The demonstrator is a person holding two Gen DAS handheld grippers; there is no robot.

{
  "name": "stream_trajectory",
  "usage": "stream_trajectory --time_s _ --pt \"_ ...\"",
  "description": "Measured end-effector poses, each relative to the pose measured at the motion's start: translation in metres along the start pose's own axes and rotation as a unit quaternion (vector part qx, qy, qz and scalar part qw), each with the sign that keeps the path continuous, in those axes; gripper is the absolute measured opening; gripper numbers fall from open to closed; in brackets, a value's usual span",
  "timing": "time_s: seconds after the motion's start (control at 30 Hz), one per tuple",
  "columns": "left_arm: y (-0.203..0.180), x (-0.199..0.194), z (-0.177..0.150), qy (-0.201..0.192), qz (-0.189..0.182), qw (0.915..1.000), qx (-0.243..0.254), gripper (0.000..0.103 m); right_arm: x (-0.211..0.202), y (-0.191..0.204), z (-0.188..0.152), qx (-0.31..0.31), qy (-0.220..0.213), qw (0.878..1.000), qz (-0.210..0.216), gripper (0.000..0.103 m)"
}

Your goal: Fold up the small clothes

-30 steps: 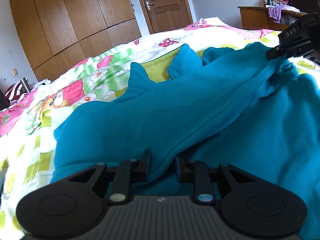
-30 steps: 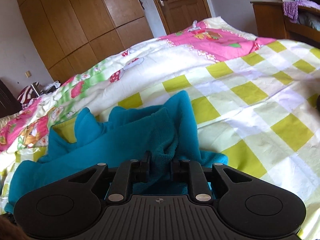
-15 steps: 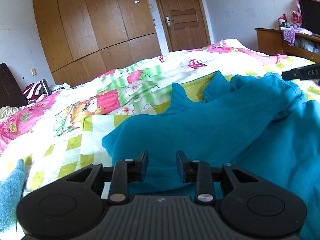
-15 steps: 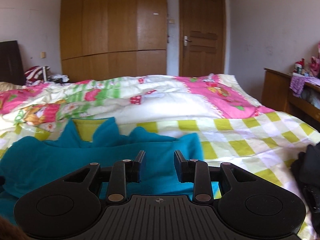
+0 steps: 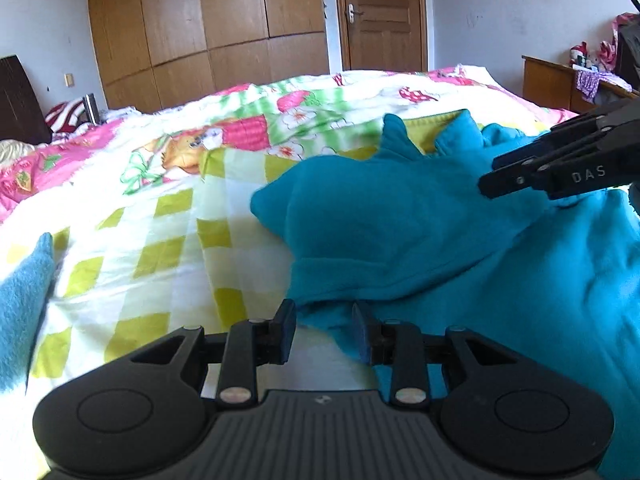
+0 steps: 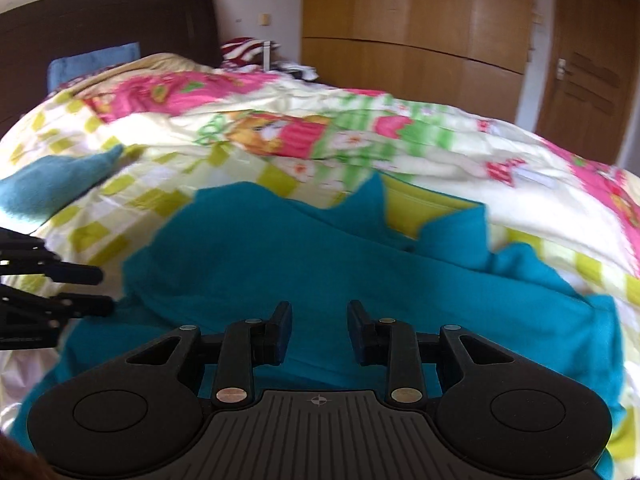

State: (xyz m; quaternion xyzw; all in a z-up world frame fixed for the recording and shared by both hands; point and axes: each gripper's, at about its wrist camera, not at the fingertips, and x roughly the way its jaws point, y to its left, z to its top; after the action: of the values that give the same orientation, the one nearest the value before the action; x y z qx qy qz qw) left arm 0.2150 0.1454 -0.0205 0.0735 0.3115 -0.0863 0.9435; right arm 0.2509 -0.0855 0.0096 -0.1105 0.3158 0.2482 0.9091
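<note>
A teal fleece garment (image 5: 400, 220) with a yellow lining (image 5: 432, 128) lies on the bed, one part folded over the rest. My left gripper (image 5: 322, 312) hovers at its left edge, open, with only bedsheet and the cloth's rim behind the gap. In the right wrist view the same garment (image 6: 320, 260) spreads below my right gripper (image 6: 318, 312), whose jaws stand apart with nothing pinched. The right gripper (image 5: 490, 178) also shows from the side above the garment's right part, and the left gripper (image 6: 105, 290) appears at the left edge.
A checked and cartoon-print quilt (image 5: 160, 240) covers the bed. A second light-blue cloth (image 5: 20, 300) lies to the left, seen again as the blue cloth (image 6: 48, 188). A dark headboard (image 6: 100, 20), a wooden wardrobe (image 5: 240, 20) and a dresser (image 5: 552, 80) surround the bed.
Both grippers let go of the teal cloth they pinched and drew back from it with jaws parted. The right gripper rolled and swung its view leftward toward the headboard.
</note>
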Motion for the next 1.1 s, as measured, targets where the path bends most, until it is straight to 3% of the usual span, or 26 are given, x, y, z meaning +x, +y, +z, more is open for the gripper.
stream_trajectory --time_s 0.17,0.3,0.37,0.4,0.47,0.53,0.7,0.73,0.8,0.87,0.97,1.0,1.1 --pt "0.017 0.022 -0.001 -0.03 -0.008 0.9983 0.05 0.051 0.056 0.032 0.057 -0.024 0.02 0.999 0.043 0.037" --pt "0.01 0.033 -0.005 -0.033 -0.027 0.9946 0.095 0.05 0.093 0.021 0.093 -0.005 0.023 0.998 0.055 0.04" --pt "0.007 0.036 -0.007 -0.031 -0.026 0.9939 0.103 0.042 0.112 0.018 0.109 -0.009 0.046 0.996 0.074 0.049" --pt "0.009 0.036 -0.007 -0.032 -0.035 0.9946 0.093 0.033 0.121 0.019 0.116 -0.017 0.059 0.994 0.086 0.051" --pt "0.008 0.035 -0.008 -0.036 -0.041 0.9956 0.076 0.028 0.135 0.025 0.126 -0.035 0.068 0.992 0.1 0.053" --pt "0.004 0.033 -0.009 -0.043 -0.038 0.9951 0.081 0.026 0.148 0.039 0.134 -0.078 0.081 0.987 0.115 0.057" --pt "0.011 0.027 -0.012 -0.052 -0.05 0.9948 0.072 0.03 0.179 0.081 0.137 -0.229 0.135 0.956 0.121 0.059" --pt "0.013 0.028 -0.013 -0.051 -0.052 0.9948 0.072 0.033 0.183 0.086 0.135 -0.247 0.148 0.95 0.123 0.057" --pt "0.016 0.029 -0.016 -0.054 -0.043 0.9943 0.081 0.051 0.189 0.093 0.129 -0.265 0.168 0.942 0.116 0.051" --pt "0.018 0.031 -0.019 -0.064 -0.034 0.9939 0.084 0.059 0.192 0.096 0.124 -0.265 0.191 0.937 0.12 0.015" --pt "0.021 0.033 -0.017 -0.058 -0.043 0.9946 0.075 0.052 0.185 0.098 0.118 -0.248 0.199 0.94 0.124 0.0" --pt "0.022 0.035 -0.016 -0.049 -0.053 0.9951 0.067 0.036 0.181 0.099 0.116 -0.246 0.195 0.942 0.121 0.0" --pt "0.025 0.042 -0.01 -0.028 -0.076 0.9961 0.037 0.026 0.164 0.097 0.117 -0.229 0.169 0.953 0.101 0.0"
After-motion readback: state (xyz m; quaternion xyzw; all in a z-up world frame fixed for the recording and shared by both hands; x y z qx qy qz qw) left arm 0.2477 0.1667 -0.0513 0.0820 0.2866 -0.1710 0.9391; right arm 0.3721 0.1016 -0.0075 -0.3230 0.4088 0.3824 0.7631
